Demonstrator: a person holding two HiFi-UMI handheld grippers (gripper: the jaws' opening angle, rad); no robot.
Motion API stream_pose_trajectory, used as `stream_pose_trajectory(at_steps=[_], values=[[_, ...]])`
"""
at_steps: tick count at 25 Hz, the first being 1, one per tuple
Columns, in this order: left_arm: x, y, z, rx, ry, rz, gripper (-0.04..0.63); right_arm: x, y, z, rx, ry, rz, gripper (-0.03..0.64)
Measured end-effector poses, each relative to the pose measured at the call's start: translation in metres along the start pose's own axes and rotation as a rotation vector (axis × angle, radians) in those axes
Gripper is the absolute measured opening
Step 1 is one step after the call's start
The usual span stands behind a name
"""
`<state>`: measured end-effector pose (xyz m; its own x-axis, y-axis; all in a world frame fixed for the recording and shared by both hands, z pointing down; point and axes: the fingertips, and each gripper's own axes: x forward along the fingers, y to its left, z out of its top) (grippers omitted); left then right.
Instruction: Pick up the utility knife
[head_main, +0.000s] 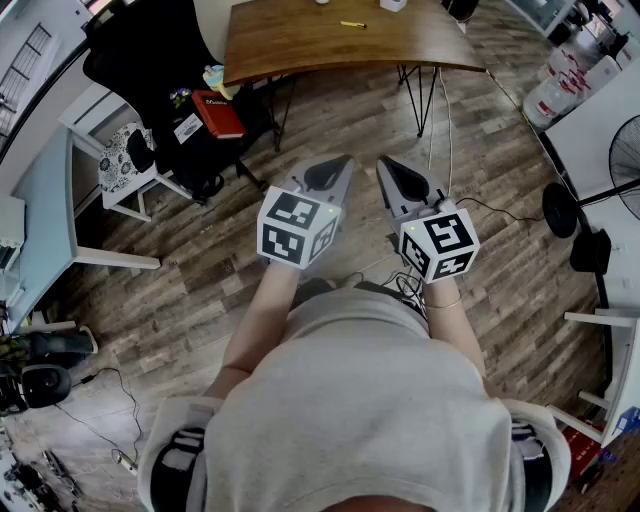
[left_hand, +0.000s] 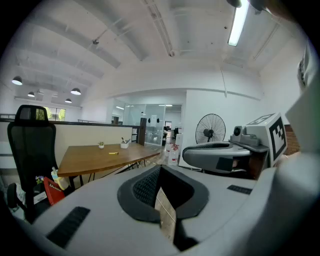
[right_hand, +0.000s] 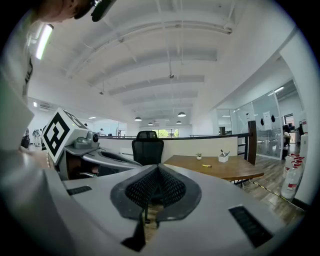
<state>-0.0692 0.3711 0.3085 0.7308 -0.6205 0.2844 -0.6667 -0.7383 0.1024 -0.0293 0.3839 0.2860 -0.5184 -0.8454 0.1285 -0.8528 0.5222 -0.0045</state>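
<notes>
The yellow utility knife (head_main: 352, 24) lies on the wooden table (head_main: 300, 45) at the far end of the room, well away from both grippers. It shows as a small yellow bar in the left gripper view (left_hand: 113, 153) and in the right gripper view (right_hand: 206, 165). My left gripper (head_main: 330, 172) and right gripper (head_main: 398, 172) are held side by side in front of the person's body, over the plank floor, pointing towards the table. Both are shut with nothing in them, and their pads meet (left_hand: 161, 172) (right_hand: 159, 172).
A black office chair (head_main: 150, 60) with a red box (head_main: 218, 113) beside it stands left of the table. A standing fan (head_main: 625, 150) and white bottles (head_main: 570, 80) are at the right. A white holder (right_hand: 223, 158) sits on the table. White desks (head_main: 40, 200) line the left.
</notes>
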Motion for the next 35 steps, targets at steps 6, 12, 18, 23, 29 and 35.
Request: stream_pose_trajectory(at_steps=[6, 12, 18, 23, 29, 35], values=[[0.006, 0.006, -0.002, -0.002, 0.013, -0.006, 0.012, 0.007, 0.0, -0.001, 0.006, -0.002, 0.014, 0.012], [0.012, 0.006, -0.005, -0.013, 0.023, -0.021, 0.012, 0.01, 0.003, -0.003, 0.009, 0.006, 0.024, 0.012], [0.016, 0.007, -0.007, -0.02, 0.024, -0.024, 0.012, 0.01, 0.001, -0.005, 0.015, 0.008, 0.019, 0.012], [0.016, 0.002, -0.008, -0.026, 0.01, -0.034, 0.012, 0.01, 0.004, -0.007, 0.049, -0.011, 0.062, 0.012], [0.019, -0.003, -0.009, -0.042, 0.009, -0.022, 0.012, 0.001, -0.01, -0.01, 0.031, 0.007, 0.03, 0.014], [0.027, -0.006, -0.013, -0.066, 0.007, -0.01, 0.012, -0.004, -0.025, -0.014, 0.027, 0.015, 0.019, 0.098]])
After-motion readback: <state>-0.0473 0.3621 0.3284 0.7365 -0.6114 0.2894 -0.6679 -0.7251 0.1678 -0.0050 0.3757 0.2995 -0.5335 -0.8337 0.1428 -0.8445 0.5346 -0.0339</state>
